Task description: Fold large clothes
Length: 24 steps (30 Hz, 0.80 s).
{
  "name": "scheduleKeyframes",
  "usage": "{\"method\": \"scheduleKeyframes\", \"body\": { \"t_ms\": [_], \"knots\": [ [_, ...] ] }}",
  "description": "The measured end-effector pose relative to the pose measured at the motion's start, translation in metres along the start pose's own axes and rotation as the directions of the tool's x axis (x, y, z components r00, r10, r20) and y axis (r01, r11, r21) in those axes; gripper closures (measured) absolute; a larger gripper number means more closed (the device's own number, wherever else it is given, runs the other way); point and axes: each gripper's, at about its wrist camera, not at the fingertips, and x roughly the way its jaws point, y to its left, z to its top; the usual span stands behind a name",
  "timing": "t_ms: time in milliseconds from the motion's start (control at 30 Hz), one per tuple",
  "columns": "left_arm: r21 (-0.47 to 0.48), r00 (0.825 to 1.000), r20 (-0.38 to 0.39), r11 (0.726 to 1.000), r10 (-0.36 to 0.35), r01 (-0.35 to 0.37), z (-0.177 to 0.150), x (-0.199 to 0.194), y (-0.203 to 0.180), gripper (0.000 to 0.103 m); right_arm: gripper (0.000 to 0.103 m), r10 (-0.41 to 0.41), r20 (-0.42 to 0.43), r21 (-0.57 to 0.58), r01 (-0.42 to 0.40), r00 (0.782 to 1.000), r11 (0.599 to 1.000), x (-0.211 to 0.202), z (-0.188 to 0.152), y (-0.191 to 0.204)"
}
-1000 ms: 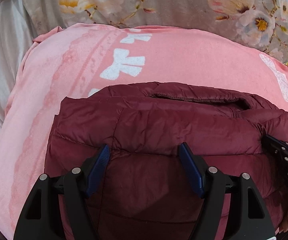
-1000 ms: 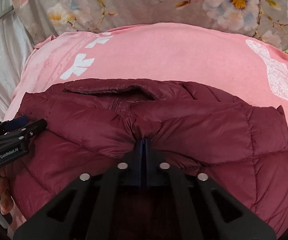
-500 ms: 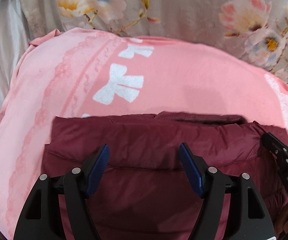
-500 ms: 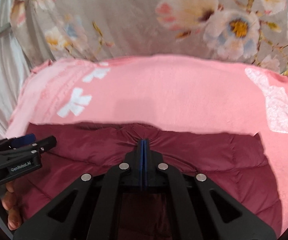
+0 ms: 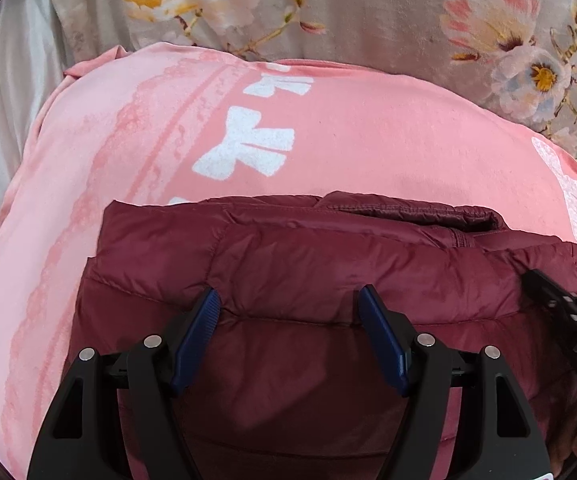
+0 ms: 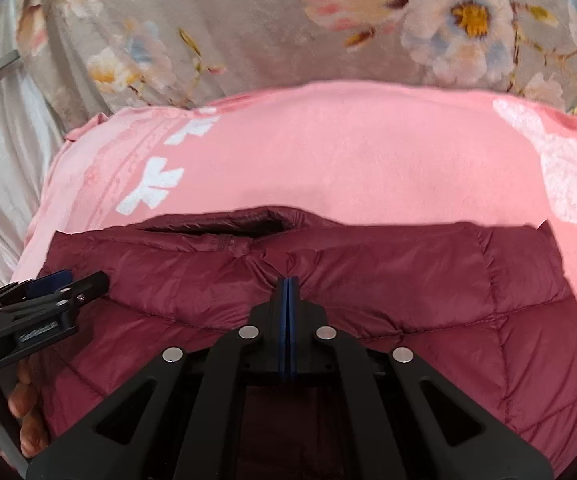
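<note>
pink blanket [image 5: 368, 140]: spread flat, white bow prints [image 5: 248, 148], lace-pattern stripe along left side | floral grey fabric [image 6: 248, 20]: behind blanket's far edge | pale satin sheet [image 5: 4, 100]: left, wrinkled

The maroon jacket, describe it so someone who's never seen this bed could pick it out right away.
Start at the pink blanket with white bow prints, spread in front of the grey floral fabric. Lying on its near part is the puffer jacket, under both grippers. It is the only dark maroon, quilted, shiny item; everything around it is pale pink, grey or white.
</note>
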Motion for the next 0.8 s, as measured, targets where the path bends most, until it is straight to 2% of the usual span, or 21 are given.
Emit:
{"method": "scheduleKeyframes", "body": {
  "t_ms": [133, 367, 500, 800],
  "knots": [
    [0.008, 1.0, -0.003, 1.0, 0.027, -0.027, -0.004, 0.01, -0.005, 0.032, 0.103, -0.015, -0.029, 0.01, 0.015, 0.999, 1.0, 0.012, -0.005, 0.0],
    [0.032, 0.997, 0.042, 0.998, 0.059, -0.06, -0.015, 0.022, -0.011, 0.028, 0.103, -0.024, -0.035, 0.007, 0.024, 0.999, 1.0, 0.022, -0.013, 0.0],
    [0.029, 0.996, 0.068, 0.997, 0.063, -0.065, -0.019, 0.026, -0.012, 0.027, 0.103, -0.046, -0.023, -0.015, 0.045, 0.999, 0.999, 0.024, -0.016, 0.004],
    [0.033, 0.995, 0.07, 0.997, 0.067, -0.07, -0.019, 0.03, -0.013, 0.026, 0.103, -0.028, -0.029, 0.003, 0.029, 0.999, 1.0, 0.027, -0.017, 0.0]
  ]
}}
